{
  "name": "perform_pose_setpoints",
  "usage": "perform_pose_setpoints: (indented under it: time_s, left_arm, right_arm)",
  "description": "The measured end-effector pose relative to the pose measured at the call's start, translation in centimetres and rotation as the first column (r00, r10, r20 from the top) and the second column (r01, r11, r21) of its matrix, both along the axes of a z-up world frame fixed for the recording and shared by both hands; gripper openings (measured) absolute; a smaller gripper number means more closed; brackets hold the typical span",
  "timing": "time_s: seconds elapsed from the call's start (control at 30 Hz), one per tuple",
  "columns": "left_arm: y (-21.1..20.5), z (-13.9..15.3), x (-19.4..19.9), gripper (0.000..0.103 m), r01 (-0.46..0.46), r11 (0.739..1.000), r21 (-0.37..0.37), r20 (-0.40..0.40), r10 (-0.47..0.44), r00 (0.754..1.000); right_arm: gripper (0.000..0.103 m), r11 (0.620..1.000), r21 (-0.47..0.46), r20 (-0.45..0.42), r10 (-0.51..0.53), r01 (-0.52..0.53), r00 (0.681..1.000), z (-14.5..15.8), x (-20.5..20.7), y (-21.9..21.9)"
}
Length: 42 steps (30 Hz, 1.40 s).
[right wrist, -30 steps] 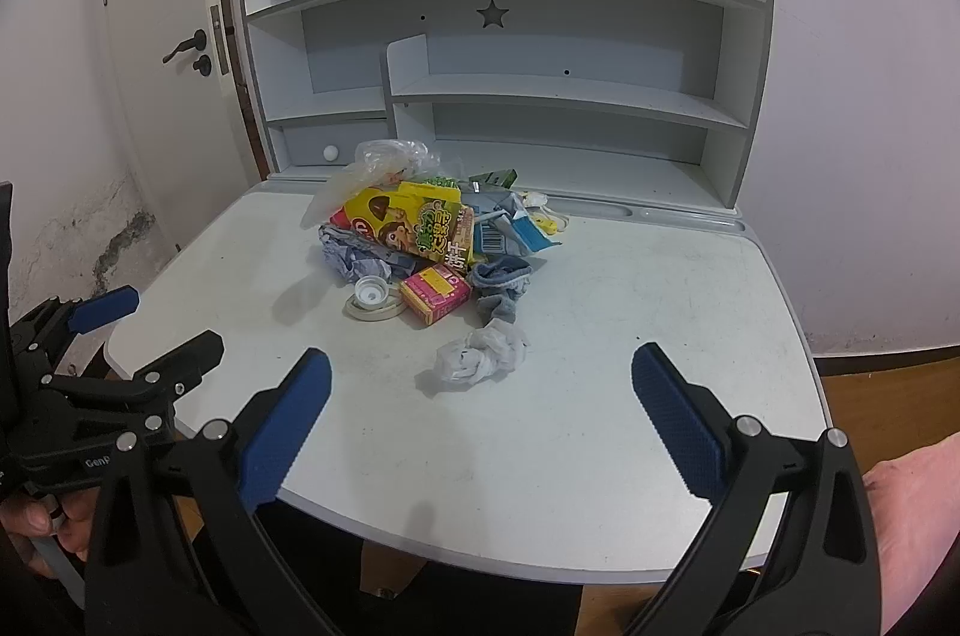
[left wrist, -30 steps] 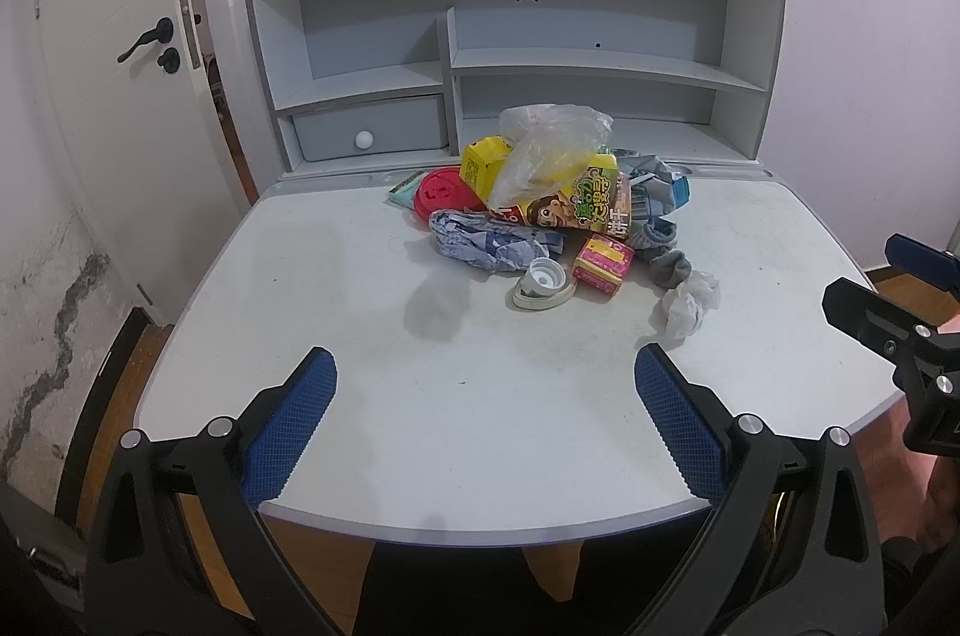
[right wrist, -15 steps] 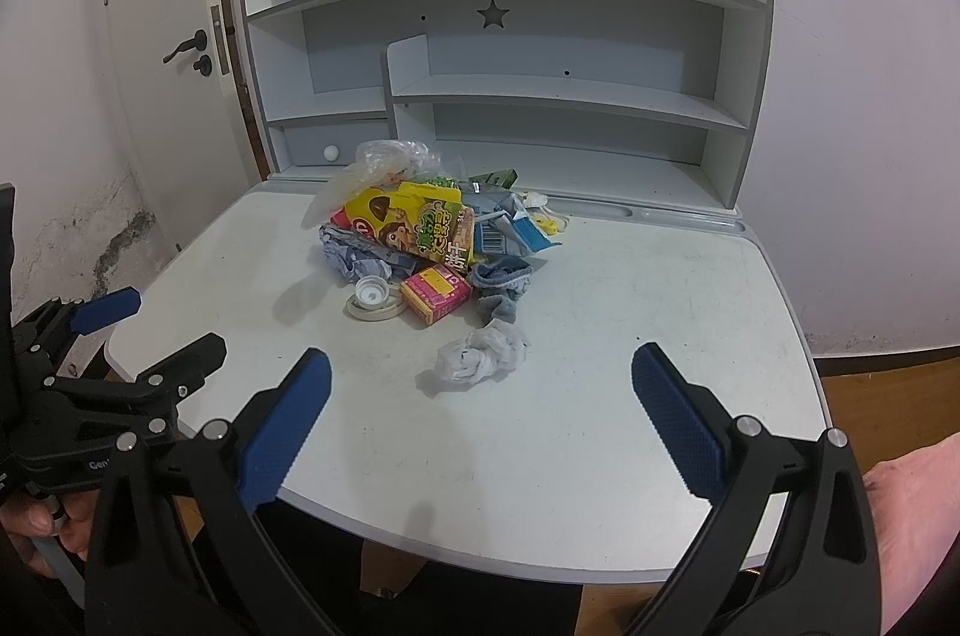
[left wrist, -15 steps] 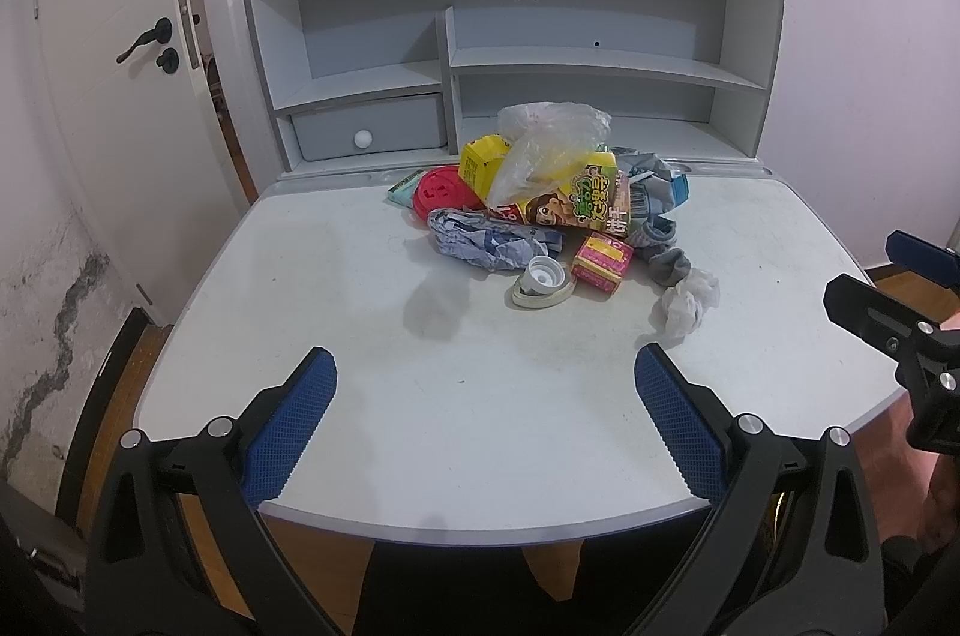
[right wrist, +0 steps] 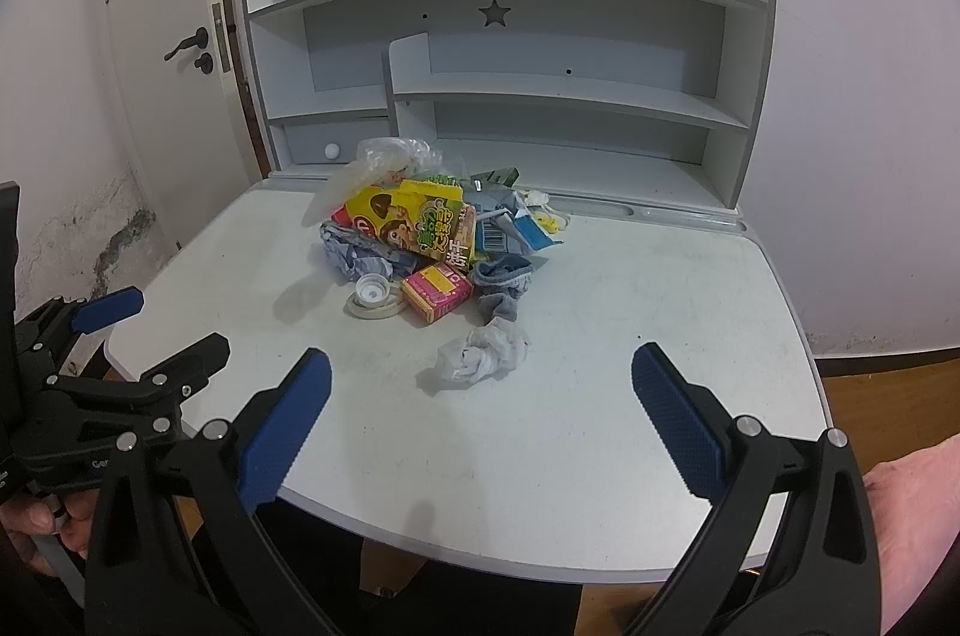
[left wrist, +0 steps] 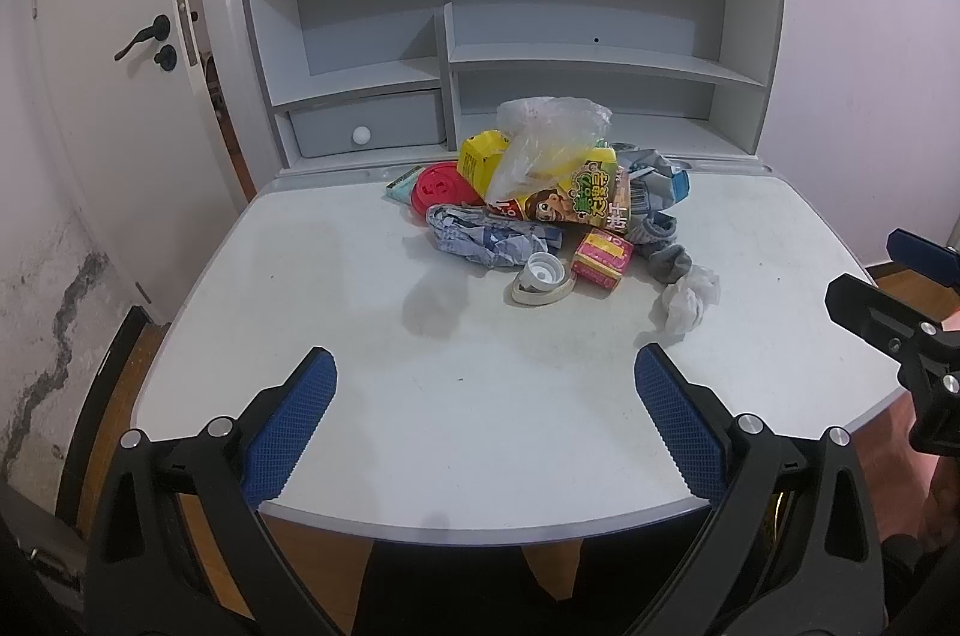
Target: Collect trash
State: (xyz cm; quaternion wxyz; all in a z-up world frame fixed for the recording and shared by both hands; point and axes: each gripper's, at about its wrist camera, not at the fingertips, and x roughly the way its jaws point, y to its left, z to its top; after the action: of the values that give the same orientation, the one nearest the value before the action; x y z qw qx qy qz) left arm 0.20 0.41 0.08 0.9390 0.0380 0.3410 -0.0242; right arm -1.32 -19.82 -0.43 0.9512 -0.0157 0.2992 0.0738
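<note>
Left gripper [left wrist: 485, 417] and right gripper [right wrist: 480, 411]: black plastic frames, silver screws, blue cross-hatched finger pads [left wrist: 292, 429], partial white lettering on one body

Both views are evenly and fairly brightly lit from overhead, with no hard glare. On the desk [left wrist: 336, 276] soft grey shadows lie beside the trash pile [left wrist: 552, 210], one blotch toward 7 o'clock of it. The shelf unit [right wrist: 540, 96] has dim recesses. Fisheye bending curves the door [left wrist: 120, 96] at 9 o'clock and the walls, and black vignette fills the corners. Focus is sharp at centre, softer toward the rim.
</note>
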Motion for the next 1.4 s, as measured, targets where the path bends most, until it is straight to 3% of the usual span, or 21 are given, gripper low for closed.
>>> perform_pose_setpoints:
  time_s: [0.6, 0.77, 1.0, 1.13, 1.4]
  left_arm:
    - [0.5, -0.1, 1.6, 0.097, 0.035, 0.999, -0.002, -0.009, -0.035, 0.999]
    - [-0.5, 1.3, 6.3, 0.097, 0.097, 0.995, 0.03, 0.023, -0.098, 0.995]
    - [-3.7, 3.1, 13.8, 0.097, 0.152, 0.987, 0.053, -0.005, -0.152, 0.988]
    - [-6.0, 3.5, 17.2, 0.097, 0.177, 0.978, 0.11, -0.04, -0.173, 0.984]
    - [-7.1, 1.2, 22.4, 0.095, 0.173, 0.974, 0.143, -0.139, -0.153, 0.978]
  right_arm:
    - [0.097, 1.0, 0.006, -0.039, -0.002, 0.003, 0.999, -1.3, 1.6, -0.8]
    - [0.097, 0.999, 0.033, -0.072, -0.003, 0.005, 0.997, -2.6, 3.0, -2.1]
    - [0.097, 0.998, 0.059, -0.144, 0.009, 0.0, 0.99, -5.0, 5.3, -3.2]
    - [0.097, 0.998, 0.07, -0.181, 0.007, 0.006, 0.984, -6.1, 6.7, -3.7]
    - [0.097, 0.997, 0.079, -0.225, 0.028, -0.01, 0.974, -7.1, 9.5, -3.3]
